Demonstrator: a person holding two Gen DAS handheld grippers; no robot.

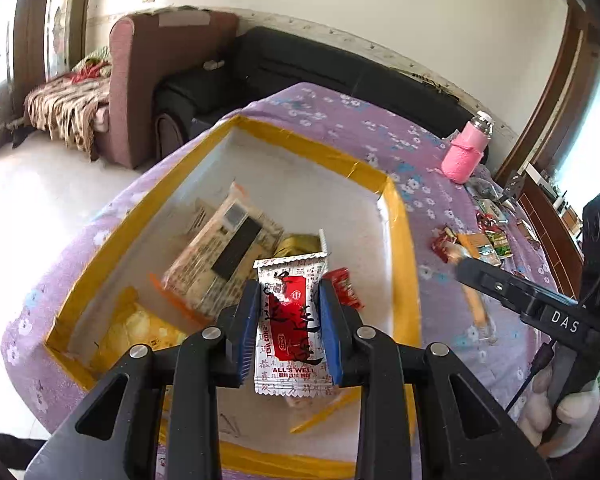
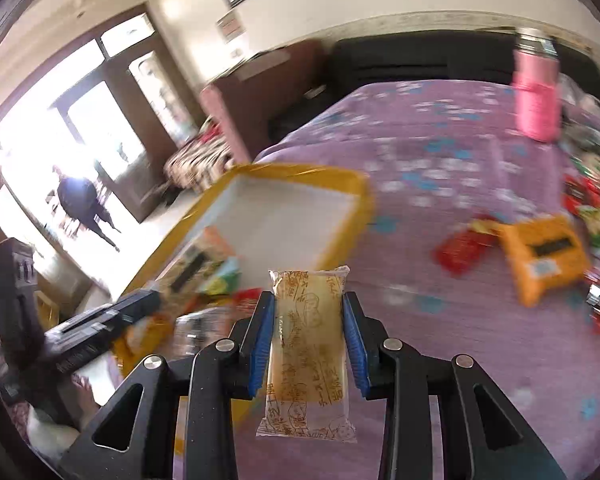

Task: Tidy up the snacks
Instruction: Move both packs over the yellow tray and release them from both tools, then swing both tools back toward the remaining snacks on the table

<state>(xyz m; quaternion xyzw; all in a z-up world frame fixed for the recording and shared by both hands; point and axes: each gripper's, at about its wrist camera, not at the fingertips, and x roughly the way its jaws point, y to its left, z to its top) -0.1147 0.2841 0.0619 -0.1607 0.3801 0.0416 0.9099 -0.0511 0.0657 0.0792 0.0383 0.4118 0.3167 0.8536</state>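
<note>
My left gripper [image 1: 290,326] is shut on a white and red snack packet [image 1: 291,320] printed "ALL'S WELL" and holds it above the yellow-rimmed white box [image 1: 400,216]. Several snack packs lie in the box, among them a large beige pack [image 1: 224,256]. My right gripper [image 2: 309,340] is shut on a clear yellowish snack bar packet [image 2: 310,344] and holds it above the purple floral tablecloth [image 2: 440,148], to the right of the box [image 2: 340,184]. The right gripper also shows in the left wrist view [image 1: 500,284] over the table.
Loose snacks lie on the cloth to the right: red packets [image 2: 460,248], an orange pack [image 2: 544,256], green packets [image 1: 496,244]. A pink-sleeved bottle [image 1: 466,148] stands at the far side. A black sofa [image 1: 300,60] and armchair [image 1: 140,80] stand beyond the table.
</note>
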